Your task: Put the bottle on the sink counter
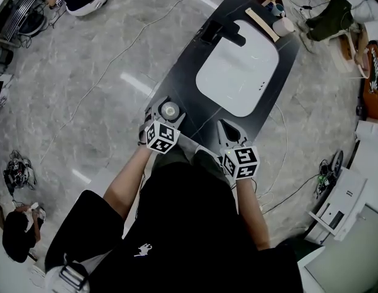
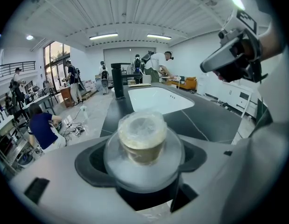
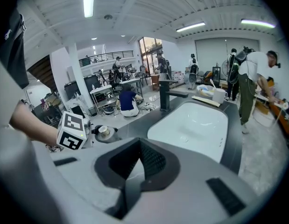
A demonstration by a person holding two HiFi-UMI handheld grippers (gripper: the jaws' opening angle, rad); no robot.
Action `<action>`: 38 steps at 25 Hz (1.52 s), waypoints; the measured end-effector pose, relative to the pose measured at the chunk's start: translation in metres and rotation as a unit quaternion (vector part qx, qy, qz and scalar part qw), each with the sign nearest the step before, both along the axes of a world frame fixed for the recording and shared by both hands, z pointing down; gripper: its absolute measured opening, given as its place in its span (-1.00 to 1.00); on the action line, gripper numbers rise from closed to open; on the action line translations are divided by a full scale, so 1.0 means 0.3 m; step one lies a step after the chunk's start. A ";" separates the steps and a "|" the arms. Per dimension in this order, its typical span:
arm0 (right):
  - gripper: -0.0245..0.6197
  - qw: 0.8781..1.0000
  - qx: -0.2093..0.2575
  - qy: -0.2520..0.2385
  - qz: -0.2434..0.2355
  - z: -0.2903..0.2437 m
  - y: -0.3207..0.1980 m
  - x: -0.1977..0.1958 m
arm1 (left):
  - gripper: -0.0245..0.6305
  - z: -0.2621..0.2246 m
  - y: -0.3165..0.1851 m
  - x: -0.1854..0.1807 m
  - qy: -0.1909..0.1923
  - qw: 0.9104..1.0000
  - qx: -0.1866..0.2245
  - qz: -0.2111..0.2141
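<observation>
left claw (image 1: 169, 107) grips the bottle (image 2: 142, 136), apparently above the counter (image 1: 192, 97).

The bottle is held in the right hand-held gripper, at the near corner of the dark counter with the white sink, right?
Wrong side: the bottle is held in the left hand-held gripper, as the left gripper view shows; the right hand-held gripper is empty. The rest holds: near corner of the dark counter with the white sink.
</observation>
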State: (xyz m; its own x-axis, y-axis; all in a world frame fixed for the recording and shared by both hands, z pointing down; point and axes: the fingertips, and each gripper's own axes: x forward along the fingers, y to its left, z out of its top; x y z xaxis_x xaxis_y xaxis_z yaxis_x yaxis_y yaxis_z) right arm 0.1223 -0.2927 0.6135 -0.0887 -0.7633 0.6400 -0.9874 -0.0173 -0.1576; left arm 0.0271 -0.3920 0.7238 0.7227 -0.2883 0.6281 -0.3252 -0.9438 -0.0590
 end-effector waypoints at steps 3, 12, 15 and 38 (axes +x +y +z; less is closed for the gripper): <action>-0.92 1.000 0.000 0.002 0.002 0.000 0.012 0.003 | 0.11 0.001 0.000 0.003 0.002 1.000 0.003 0.002; -0.92 1.000 0.013 0.004 0.002 -0.021 0.031 -0.001 | 0.38 -0.016 0.005 -0.026 0.010 1.000 -0.003 -0.002; -0.92 1.000 0.022 0.003 0.001 -0.029 0.039 0.011 | 0.40 -0.037 0.016 -0.040 0.014 1.000 0.001 -0.011; -0.92 0.982 0.138 -0.029 -0.124 -0.254 0.116 0.056 | -0.07 -0.456 0.239 -0.142 0.090 0.971 0.082 -0.207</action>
